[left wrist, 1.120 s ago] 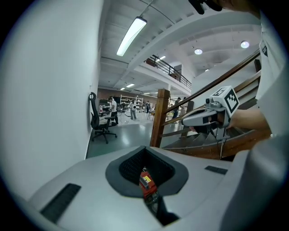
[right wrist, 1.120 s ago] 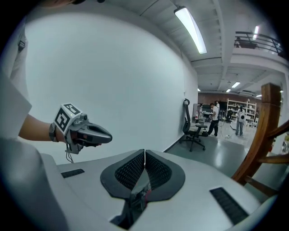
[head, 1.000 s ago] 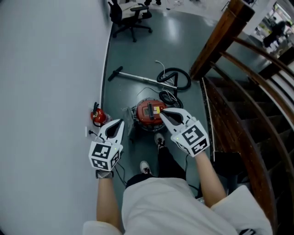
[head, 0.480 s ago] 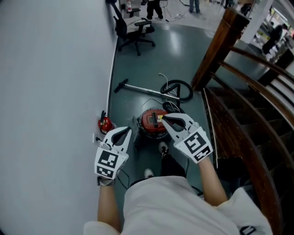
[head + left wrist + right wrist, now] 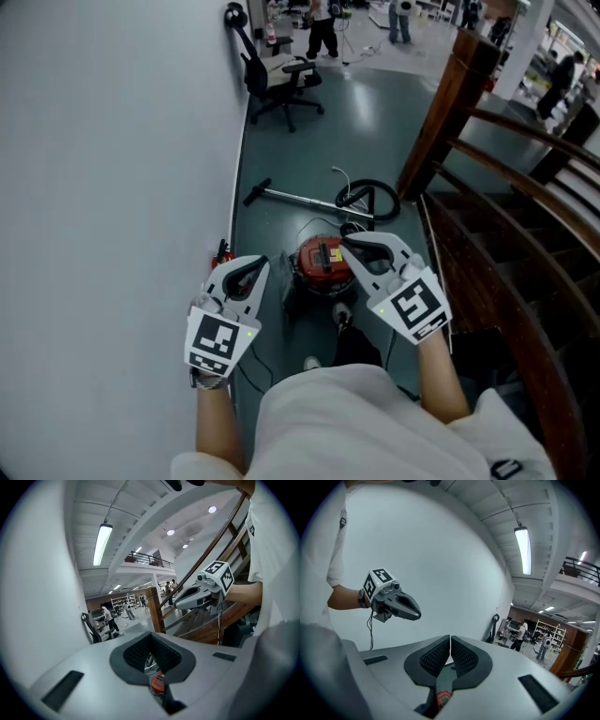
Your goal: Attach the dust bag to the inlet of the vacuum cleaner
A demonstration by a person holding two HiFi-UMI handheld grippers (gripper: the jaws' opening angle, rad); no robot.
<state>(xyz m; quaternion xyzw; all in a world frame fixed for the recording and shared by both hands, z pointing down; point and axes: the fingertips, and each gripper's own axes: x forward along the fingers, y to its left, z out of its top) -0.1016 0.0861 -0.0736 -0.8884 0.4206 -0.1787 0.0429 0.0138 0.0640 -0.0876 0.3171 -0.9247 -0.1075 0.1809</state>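
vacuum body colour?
The vacuum is red; the head view shows it best.

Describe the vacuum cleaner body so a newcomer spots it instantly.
Find the wooden staircase on the right. On the dark floor beside its foot sits the vacuum cleaner. It is the round red canister, unlike the black hose coil and metal wand beyond it.

The red lid of the vacuum cleaner [image 5: 321, 262] is moulded in glossy plastic, and its wand [image 5: 300, 196] is made of bare, shiny metal. The floor [image 5: 375, 112] is finished smooth and glossy, the wall [image 5: 112, 141] matt. The stair post [image 5: 450, 103] is cut from dark varnished wood. The left gripper [image 5: 253, 267] and right gripper [image 5: 349, 242] are cased in matt grey plastic and fitted with black, rough-textured pads [image 5: 435, 656].
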